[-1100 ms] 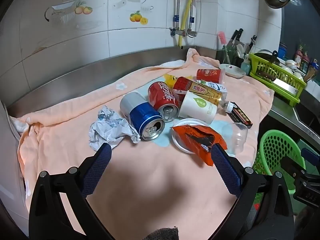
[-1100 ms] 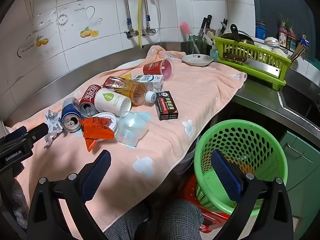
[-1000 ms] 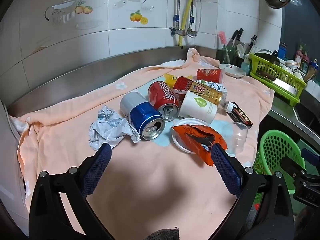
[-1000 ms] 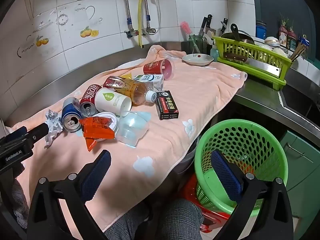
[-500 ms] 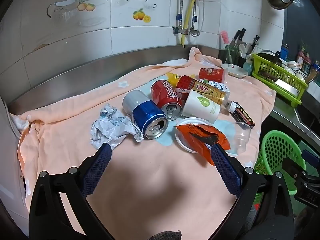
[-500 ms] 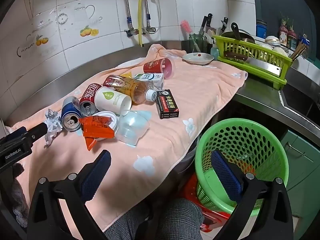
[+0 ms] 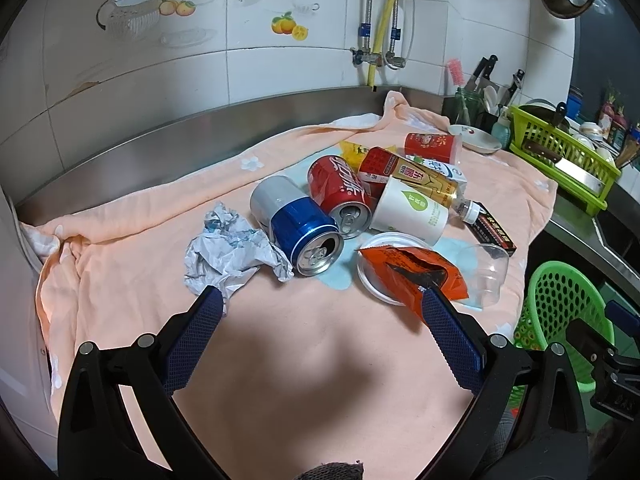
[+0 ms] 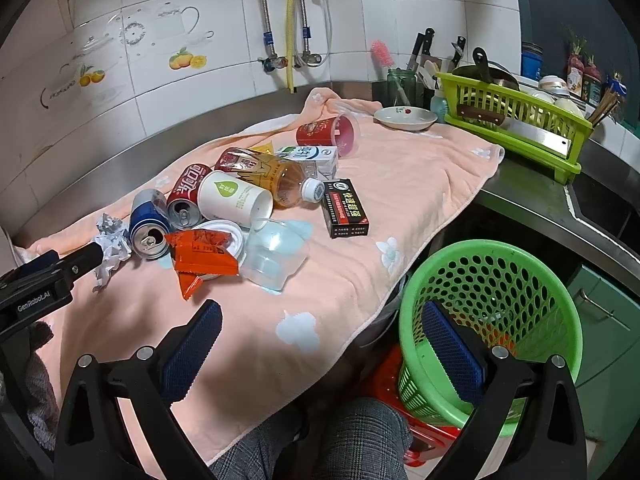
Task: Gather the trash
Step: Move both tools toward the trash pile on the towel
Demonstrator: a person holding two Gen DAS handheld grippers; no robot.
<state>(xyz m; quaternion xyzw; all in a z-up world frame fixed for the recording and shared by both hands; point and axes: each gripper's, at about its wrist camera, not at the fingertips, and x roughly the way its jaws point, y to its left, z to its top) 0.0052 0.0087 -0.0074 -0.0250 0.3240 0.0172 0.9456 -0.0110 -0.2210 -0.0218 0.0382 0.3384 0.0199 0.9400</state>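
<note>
Both tools gape wide, empty. Left tool (image 7: 318,312) hangs nearest the crumpled paper (image 7: 228,250), just left of the blue can (image 7: 302,226); the green basket (image 8: 516,280) stands beside the right tool (image 8: 320,320).

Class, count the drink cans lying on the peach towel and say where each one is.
2. The blue can lies beside the crumpled paper; the red can lies next to it, against the white paper cup. Others may be hidden in the pile.
</note>
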